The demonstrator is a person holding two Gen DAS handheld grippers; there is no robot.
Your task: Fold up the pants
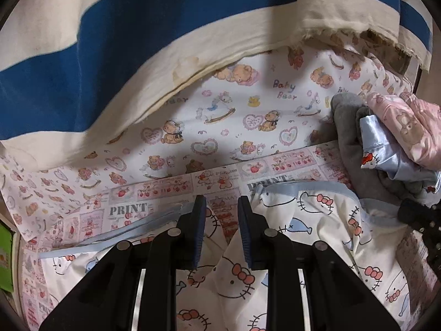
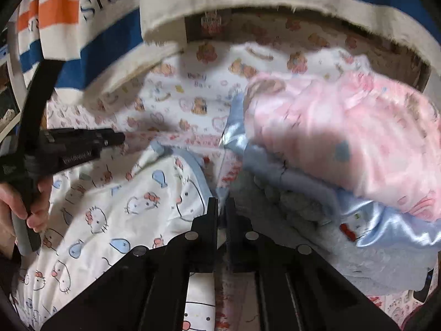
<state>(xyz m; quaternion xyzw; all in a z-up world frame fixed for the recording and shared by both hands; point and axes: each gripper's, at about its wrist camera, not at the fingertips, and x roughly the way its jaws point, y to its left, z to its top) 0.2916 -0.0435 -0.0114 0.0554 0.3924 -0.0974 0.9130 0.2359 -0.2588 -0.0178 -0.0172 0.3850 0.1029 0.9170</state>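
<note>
The white pants (image 1: 317, 220) with a cat-face and whale print and light blue trim lie crumpled on the bed, also low and left in the right wrist view as the pants (image 2: 118, 209). My left gripper (image 1: 220, 209) hovers over them with its jaws a little apart; a fold of fabric lies under the gap and the pads do not press it. A hand (image 2: 30, 207) holds that left gripper (image 2: 118, 138). My right gripper (image 2: 222, 207) is shut at the pants' blue-trimmed edge, a thin strip of cloth between its fingers. The right gripper (image 1: 408, 212) shows black at the pants' right edge.
A pile of clothes (image 2: 330, 138), pink bear print over light blue satin and grey, lies right of the pants; the same pile (image 1: 399, 138) shows in the left wrist view. A bear-print sheet (image 1: 234, 104) covers the bed. A blue-and-cream striped cloth (image 1: 137, 27) hangs behind.
</note>
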